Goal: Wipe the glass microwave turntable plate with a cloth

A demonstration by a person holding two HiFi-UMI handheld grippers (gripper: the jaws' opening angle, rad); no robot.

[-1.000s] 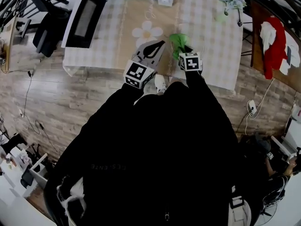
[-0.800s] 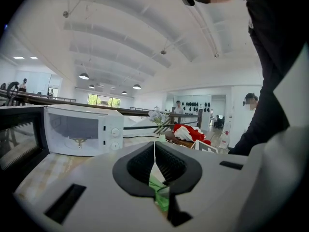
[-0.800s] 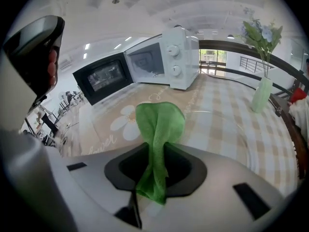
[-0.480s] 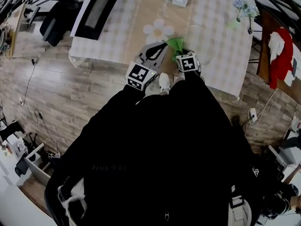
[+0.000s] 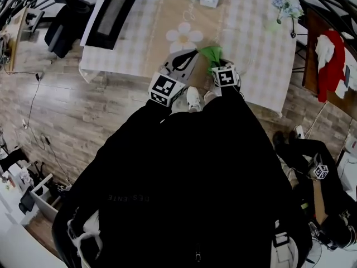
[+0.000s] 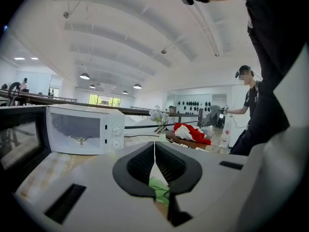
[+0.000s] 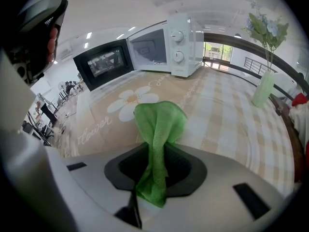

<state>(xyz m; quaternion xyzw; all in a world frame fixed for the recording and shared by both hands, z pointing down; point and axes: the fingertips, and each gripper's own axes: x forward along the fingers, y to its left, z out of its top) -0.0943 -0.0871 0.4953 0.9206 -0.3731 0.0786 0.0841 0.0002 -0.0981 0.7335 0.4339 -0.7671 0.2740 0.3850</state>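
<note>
My right gripper (image 7: pixel 157 149) is shut on a green cloth (image 7: pixel 159 120), which stands up out of the jaws and hangs down behind them. In the head view the cloth (image 5: pixel 211 53) shows just above the right gripper (image 5: pixel 216 61), over the checked tablecloth (image 5: pixel 256 32). A faint curved rim on the tablecloth to the right looks like the clear glass plate (image 7: pixel 252 134); it lies flat and I am not touching it. My left gripper (image 5: pixel 189 53) is beside the cloth. Its jaws meet at the tips (image 6: pixel 154 146) with nothing seen between them.
A white microwave (image 7: pixel 176 45) stands at the table's far edge with its black door (image 5: pixel 109 13) swung open to the left. A vase of flowers (image 7: pixel 264 76) stands at the far right. Red cloth (image 5: pixel 332 60) lies on a side table. Another person (image 5: pixel 318 183) is on the floor at the right.
Both grippers stay close together at the table's near edge, with the cloth still held in the right one. The head view has shifted slightly, and a person has come into view at lower right.
</note>
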